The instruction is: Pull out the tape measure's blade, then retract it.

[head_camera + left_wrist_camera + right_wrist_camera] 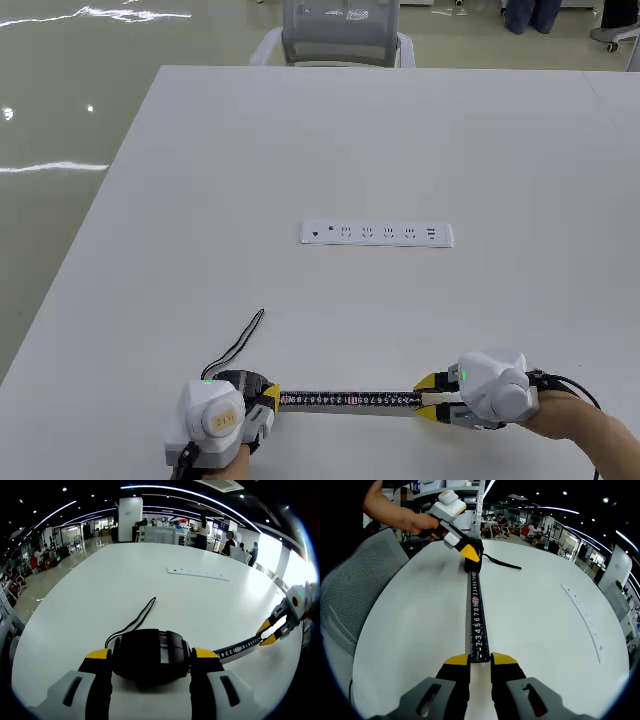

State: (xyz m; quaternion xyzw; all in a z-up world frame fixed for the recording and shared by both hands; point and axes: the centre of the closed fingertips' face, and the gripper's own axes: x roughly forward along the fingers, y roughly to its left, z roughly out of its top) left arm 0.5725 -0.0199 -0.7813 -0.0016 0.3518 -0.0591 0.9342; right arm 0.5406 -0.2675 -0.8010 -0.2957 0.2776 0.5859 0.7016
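left fingers (98,654) clench the tape measure (150,654), right fingers (456,660) pinch its extended blade (476,612).

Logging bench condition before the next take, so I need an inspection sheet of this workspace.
Surface: white table, no marks seen.
Job's things: tape measure case near the table's near edge; blade drawn out flat between the claws.
Clutter: white power strip mid-table, no plugs seen in it.
Claws: left claw shut on tape measure case; right claw shut on the blade's tip.
Cables: black wrist strap trailing from the case; dark cable behind the right claw.
Surroundings: grey chair at the far edge; glossy floor.
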